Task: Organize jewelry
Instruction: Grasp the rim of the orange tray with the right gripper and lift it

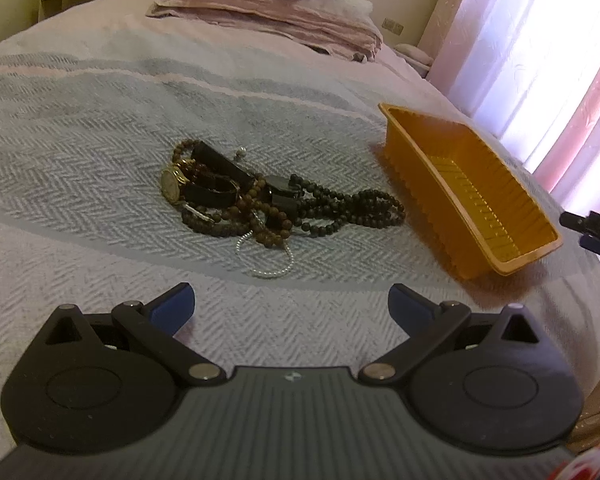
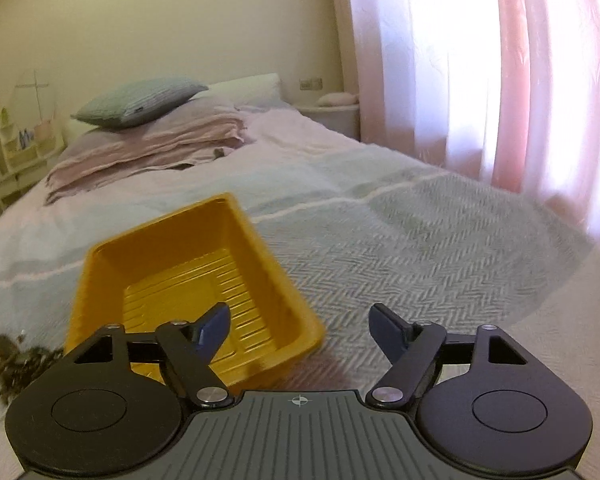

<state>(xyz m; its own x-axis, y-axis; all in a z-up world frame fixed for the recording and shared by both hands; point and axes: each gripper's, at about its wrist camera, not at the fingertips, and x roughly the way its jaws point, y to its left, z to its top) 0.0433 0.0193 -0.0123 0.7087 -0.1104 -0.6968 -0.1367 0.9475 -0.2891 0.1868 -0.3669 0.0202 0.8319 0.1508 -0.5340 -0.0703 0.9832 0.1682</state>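
Both hand-held grippers empty, jaws apart: left hand-held gripper (image 1: 291,312) should pinch 1 strand from jewelry pile (image 1: 260,196) at 12 o'clock; yellow tray (image 1: 512,268) at 2 o'clock.

Jewelry pile (image 1: 260,196) and tray (image 1: 500,216) sitting on bed.
Pile lying tangled: dark bead strands trailing toward the tray, brown bead strands, gold watch (image 1: 172,186) tipped on edge at the left, black bands, thin white pearl loop (image 1: 266,258) sticking out at the near side. Orange ribbed plastic tray sitting upright, empty, near the pile but not touching it.
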